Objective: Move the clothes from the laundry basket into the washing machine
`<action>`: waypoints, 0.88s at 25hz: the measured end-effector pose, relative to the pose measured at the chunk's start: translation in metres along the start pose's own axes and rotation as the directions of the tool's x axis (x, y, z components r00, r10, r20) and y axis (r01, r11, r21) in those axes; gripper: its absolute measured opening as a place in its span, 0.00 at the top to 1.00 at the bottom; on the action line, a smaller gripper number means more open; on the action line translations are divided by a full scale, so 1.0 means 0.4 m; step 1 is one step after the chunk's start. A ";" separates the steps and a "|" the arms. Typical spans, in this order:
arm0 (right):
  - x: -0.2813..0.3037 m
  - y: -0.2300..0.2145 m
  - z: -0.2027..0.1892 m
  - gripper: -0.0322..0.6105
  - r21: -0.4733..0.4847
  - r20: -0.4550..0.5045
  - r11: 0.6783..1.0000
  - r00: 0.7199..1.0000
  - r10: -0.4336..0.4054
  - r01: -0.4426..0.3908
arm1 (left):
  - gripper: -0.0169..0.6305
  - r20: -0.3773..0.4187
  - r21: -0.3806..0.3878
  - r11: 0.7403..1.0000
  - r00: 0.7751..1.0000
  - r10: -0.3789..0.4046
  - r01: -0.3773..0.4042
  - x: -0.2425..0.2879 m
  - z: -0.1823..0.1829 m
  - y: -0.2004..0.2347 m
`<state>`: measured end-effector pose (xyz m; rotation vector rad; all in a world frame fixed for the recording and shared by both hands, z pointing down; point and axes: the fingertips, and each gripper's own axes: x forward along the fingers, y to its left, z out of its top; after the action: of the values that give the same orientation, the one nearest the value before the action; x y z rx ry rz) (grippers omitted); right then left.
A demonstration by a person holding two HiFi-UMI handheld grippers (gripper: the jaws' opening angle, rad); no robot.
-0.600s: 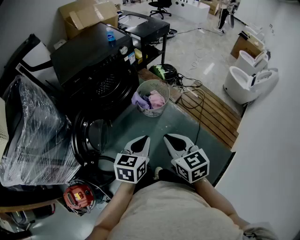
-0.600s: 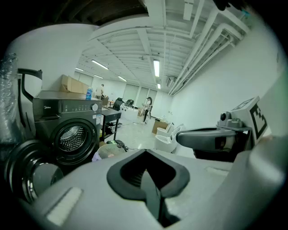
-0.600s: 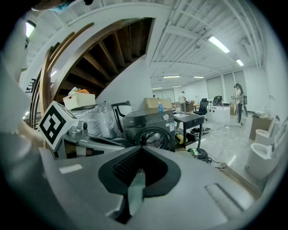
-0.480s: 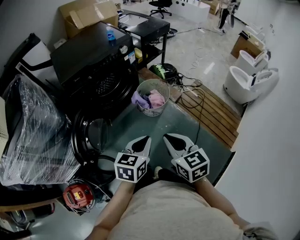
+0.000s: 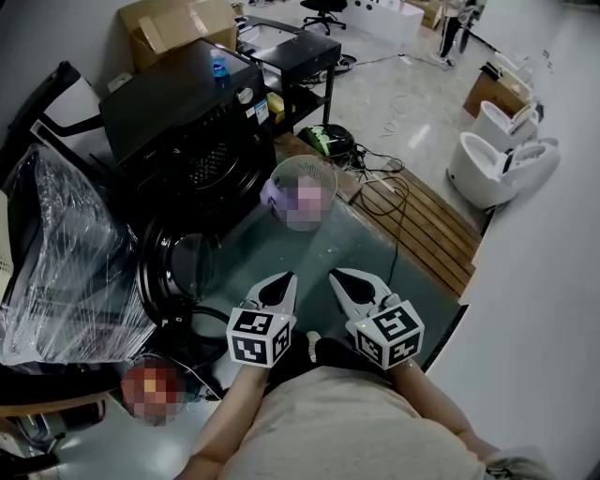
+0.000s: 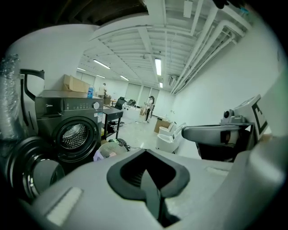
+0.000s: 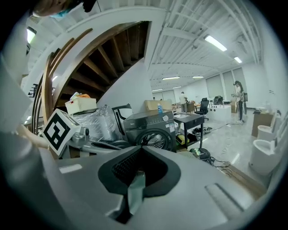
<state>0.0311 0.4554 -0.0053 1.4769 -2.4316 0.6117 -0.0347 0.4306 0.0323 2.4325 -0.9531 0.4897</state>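
The black washing machine [image 5: 178, 122] stands at the left, its round door [image 5: 173, 272] swung open toward me. On the floor to its right is a white laundry basket [image 5: 303, 165] holding purple and pink clothes [image 5: 298, 200]. My left gripper [image 5: 286, 278] and right gripper [image 5: 337, 276] hover side by side well short of the basket, both shut and empty. The left gripper view looks over the shut left gripper [image 6: 145, 152] at the machine [image 6: 74, 130] and basket [image 6: 108, 150]. Beyond the shut right gripper [image 7: 141, 149], the right gripper view shows the machine [image 7: 150, 128].
A plastic-wrapped bundle [image 5: 66, 253] sits left of the door, with a red device [image 5: 150, 389] and cables below it. A black shelf table [image 5: 291, 56] and cardboard box [image 5: 173, 28] stand behind the machine. Wooden boards [image 5: 422, 225] and white toilets [image 5: 497, 159] lie to the right.
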 end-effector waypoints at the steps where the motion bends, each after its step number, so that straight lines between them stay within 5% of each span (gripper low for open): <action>1: -0.002 0.000 -0.004 0.91 0.003 -0.002 1.000 1.000 0.004 -0.004 | 0.97 -0.001 -0.008 1.000 1.000 0.004 -0.004 0.000 -0.005 0.000; 10: 0.068 -0.058 -0.021 0.91 0.043 -0.047 0.999 0.999 0.013 -0.011 | 0.97 -0.025 -0.069 0.997 0.999 0.031 -0.033 0.064 -0.003 0.068; 22: 0.378 -0.293 0.170 0.91 0.021 -0.063 0.999 0.997 -0.033 0.034 | 0.97 -0.058 -0.069 0.998 0.998 -0.014 0.010 0.350 0.214 0.317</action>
<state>0.0659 0.2574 0.0224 1.4810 -2.3559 0.6688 -0.0141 0.2275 0.0680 2.3483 -0.9162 0.5123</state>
